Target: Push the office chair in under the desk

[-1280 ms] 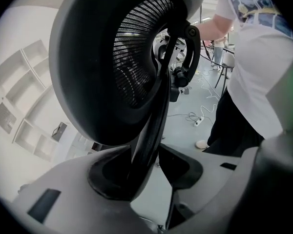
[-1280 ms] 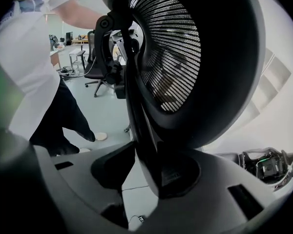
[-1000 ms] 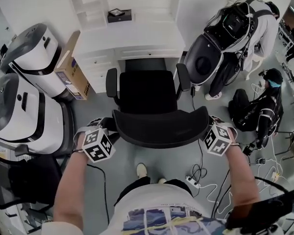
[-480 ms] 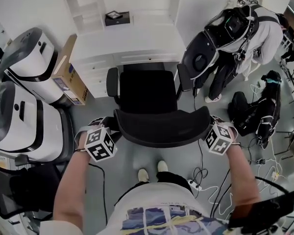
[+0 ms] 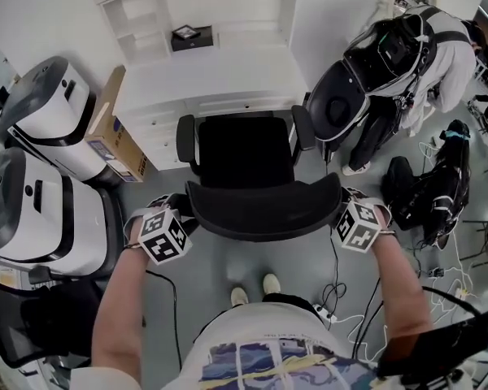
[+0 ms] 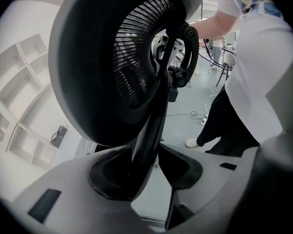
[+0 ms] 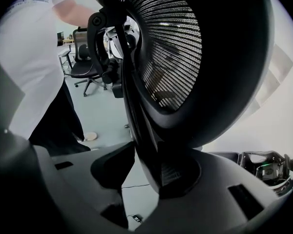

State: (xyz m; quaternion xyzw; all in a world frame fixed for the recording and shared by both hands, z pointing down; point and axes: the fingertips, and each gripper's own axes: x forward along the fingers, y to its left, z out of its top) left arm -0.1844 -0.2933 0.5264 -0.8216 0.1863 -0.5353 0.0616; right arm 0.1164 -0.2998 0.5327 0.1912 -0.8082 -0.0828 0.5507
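A black office chair stands in front of the white desk (image 5: 203, 75), its seat (image 5: 244, 149) reaching the desk's front edge between the two armrests. The curved mesh backrest (image 5: 264, 210) is nearest me. My left gripper (image 5: 183, 222) is shut on the backrest's left rim, and my right gripper (image 5: 342, 211) is shut on its right rim. In the left gripper view the backrest rim (image 6: 146, 130) runs down between the jaws of the left gripper (image 6: 151, 162). The right gripper view shows the backrest rim (image 7: 146, 126) held the same way in the right gripper (image 7: 141, 172).
Two large white machines (image 5: 45, 116) and a cardboard box (image 5: 118, 128) stand left of the chair. A black-and-white machine (image 5: 362, 80) and a person (image 5: 451, 47) are at the right. Cables and a power strip (image 5: 329, 311) lie on the floor. Another black chair (image 5: 24, 319) is at lower left.
The chair has rolled toward the desk with both grippers on its backrest, closing the dark gap before the seat. My feet have stepped forward. The people at the right have shifted.
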